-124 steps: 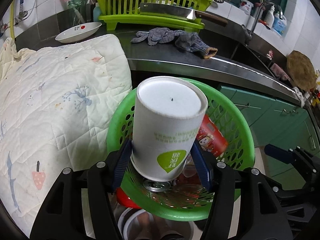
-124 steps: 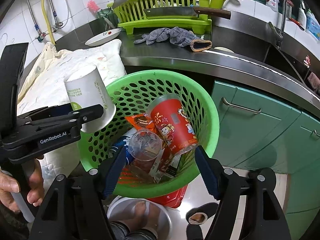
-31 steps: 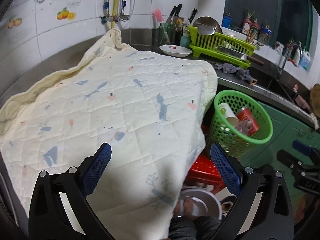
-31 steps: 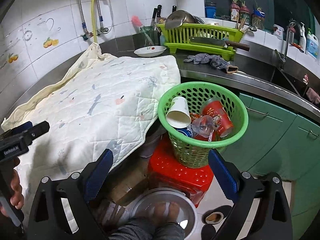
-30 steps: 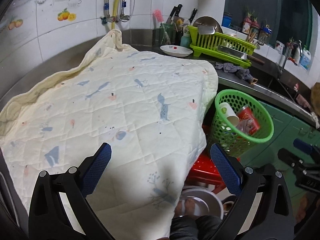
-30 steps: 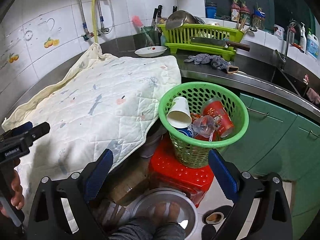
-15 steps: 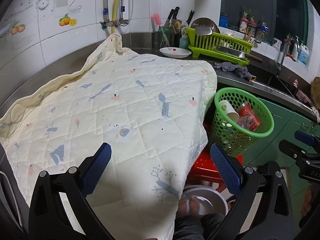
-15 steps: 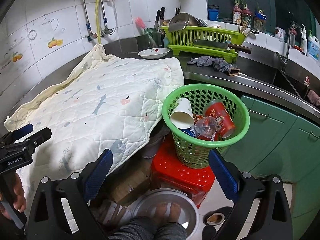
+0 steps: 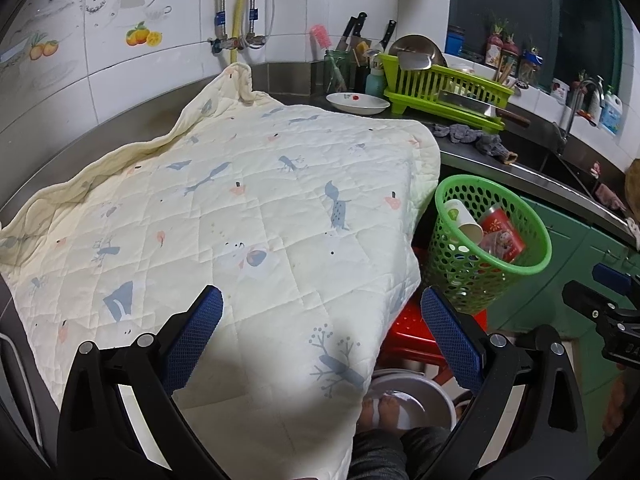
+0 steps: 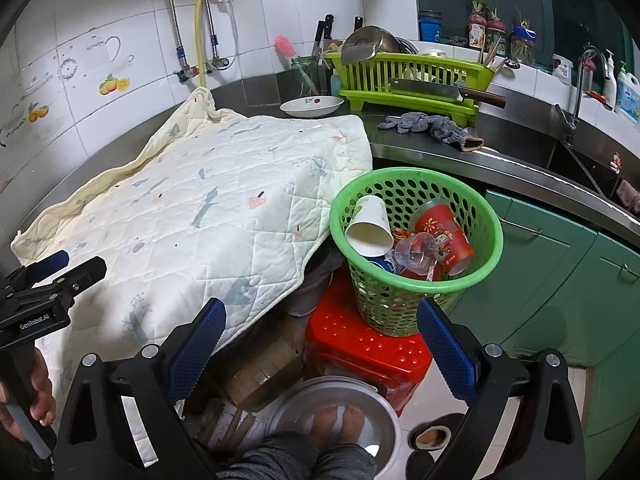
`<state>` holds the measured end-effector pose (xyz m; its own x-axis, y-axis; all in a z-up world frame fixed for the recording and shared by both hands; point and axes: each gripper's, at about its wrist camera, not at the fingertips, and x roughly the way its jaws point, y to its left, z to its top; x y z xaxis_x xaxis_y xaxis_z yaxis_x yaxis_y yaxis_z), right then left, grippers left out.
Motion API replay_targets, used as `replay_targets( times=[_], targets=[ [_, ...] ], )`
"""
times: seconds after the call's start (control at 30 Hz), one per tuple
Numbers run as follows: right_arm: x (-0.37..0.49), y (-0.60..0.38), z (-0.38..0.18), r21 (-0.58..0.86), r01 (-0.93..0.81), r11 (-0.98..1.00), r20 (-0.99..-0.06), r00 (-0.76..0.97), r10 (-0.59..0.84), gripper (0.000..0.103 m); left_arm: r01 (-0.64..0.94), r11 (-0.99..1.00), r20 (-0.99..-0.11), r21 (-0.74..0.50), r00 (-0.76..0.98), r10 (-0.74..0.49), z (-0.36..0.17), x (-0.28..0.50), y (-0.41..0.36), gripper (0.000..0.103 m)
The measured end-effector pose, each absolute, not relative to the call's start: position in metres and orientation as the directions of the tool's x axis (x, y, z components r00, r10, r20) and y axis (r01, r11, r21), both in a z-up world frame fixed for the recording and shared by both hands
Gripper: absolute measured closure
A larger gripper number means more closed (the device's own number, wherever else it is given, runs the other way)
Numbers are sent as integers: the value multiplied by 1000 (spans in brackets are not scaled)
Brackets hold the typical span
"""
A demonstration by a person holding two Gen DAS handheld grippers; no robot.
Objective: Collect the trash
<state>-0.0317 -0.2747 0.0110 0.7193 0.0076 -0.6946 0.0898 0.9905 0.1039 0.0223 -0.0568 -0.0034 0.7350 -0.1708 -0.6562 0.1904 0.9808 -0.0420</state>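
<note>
Right wrist view shows the green basket (image 10: 416,216) standing on a red stool (image 10: 368,348), just beside the hanging edge of the quilt (image 10: 208,208) that covers the counter. The trash is already inside it: one white paper cup (image 10: 370,226) lying on its side against the wall, one red cup (image 10: 446,236) tilted next to it, one clear plastic cup (image 10: 416,252) between them, and some wrappers underneath that are too jumbled to count.

Both tongs are released and grasp nothing — the right gripper (image 10: 320,344) hangs spread above the stool and a metal bowl (image 10: 332,420) on the floor, while the left gripper (image 9: 320,332) hovers spread over the quilt.

The likely trouble is the basket itself: it is light, perched high on a small stool, and a nudge from either gripper or a tug on the quilt beside it could tip it and spill everything onto the floor. The white cup sits near the rim, so I judge it the first to roll out.

No loose trash shows on the quilt — the collecting looks about finished, though the quilt may hide something.
</note>
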Motion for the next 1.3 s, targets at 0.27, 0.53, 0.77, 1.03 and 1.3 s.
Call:
replay_targets(
  times=[0.27,0.53,0.77,1.03,1.3],
  targets=[
    [-30,-264,15,101,44,994,-687,726,37,10,159,986,-646,-40,749,-147,0,21,-47,5],
    [-23,-250,18,86,-2,996,-682,729,61,9,106,994,-634,-23,767,-96,6,19,-32,5],
    [-17,-234,24,83,-48,995,-667,740,91,9,64,998,-626,-20,777,-62,10,17,-17,5],
    [-17,-226,21,86,-71,994,-672,732,111,9,43,999,-632,-15,774,-42,6,15,-7,5],
    [-15,-222,21,85,-82,993,-671,732,118,9,34,999,-634,-17,773,-37,5,14,-5,5]
  ],
)
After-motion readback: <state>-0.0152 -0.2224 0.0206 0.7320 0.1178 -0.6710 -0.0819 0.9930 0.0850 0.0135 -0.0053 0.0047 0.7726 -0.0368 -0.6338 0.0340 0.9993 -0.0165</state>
